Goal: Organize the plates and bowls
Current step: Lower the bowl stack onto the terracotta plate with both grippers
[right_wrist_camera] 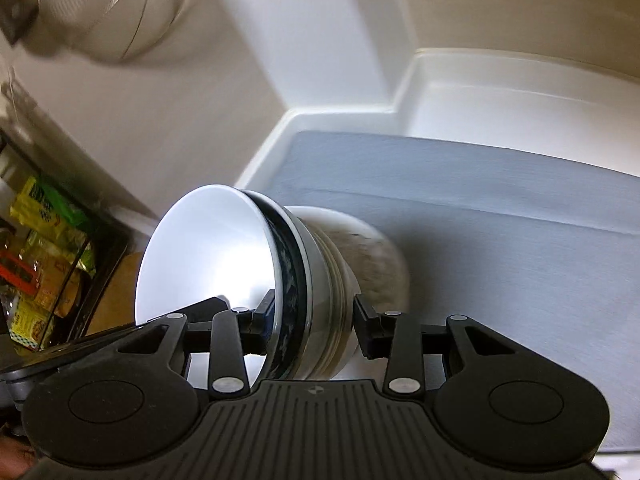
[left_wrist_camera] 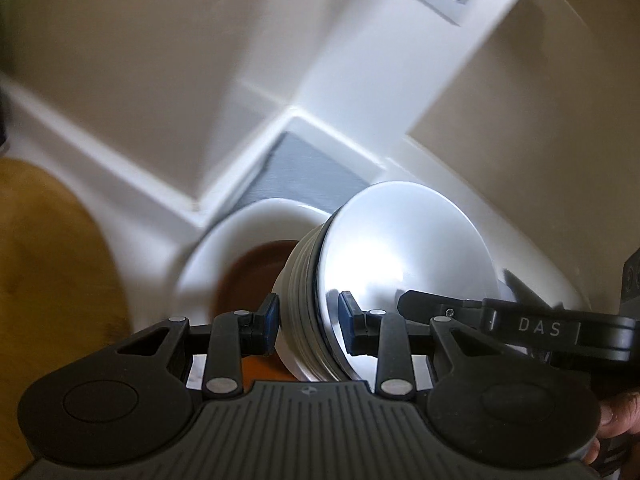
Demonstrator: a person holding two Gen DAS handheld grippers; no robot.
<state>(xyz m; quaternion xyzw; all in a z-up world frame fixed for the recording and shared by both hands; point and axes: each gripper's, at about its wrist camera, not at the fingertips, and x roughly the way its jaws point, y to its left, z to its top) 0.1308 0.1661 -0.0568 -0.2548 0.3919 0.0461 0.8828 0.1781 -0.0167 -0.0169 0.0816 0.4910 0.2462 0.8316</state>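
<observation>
While both grippers carry it, a stack of nested bowls hangs in the air, tilted on its side between the two hands. The left gripper is pinching the rim of the stack, one pad outside against the ribbed walls and the other inside the shiny top bowl. The right gripper does the same on the opposite side of the rim, with one finger in the hollow and the other against the outer wall (the dark patterned edge of a second bowl shows just behind the white one from that side).

Below the stack, in the left view, sits a white plate with a brown dish on it, beside a yellow board. Ahead lies a white shelf lined with a grey mat, which looks bare where it is visible.

My guess is that this is the carrying step, with the bowls on their way to that shelf. Both views are smeared, so judging fine positions is hard. Next, I reckon, the two hands must level the stack together, lower its base flat onto the mat, and only then let the fingers spread; uneven release could tip the bowls.
</observation>
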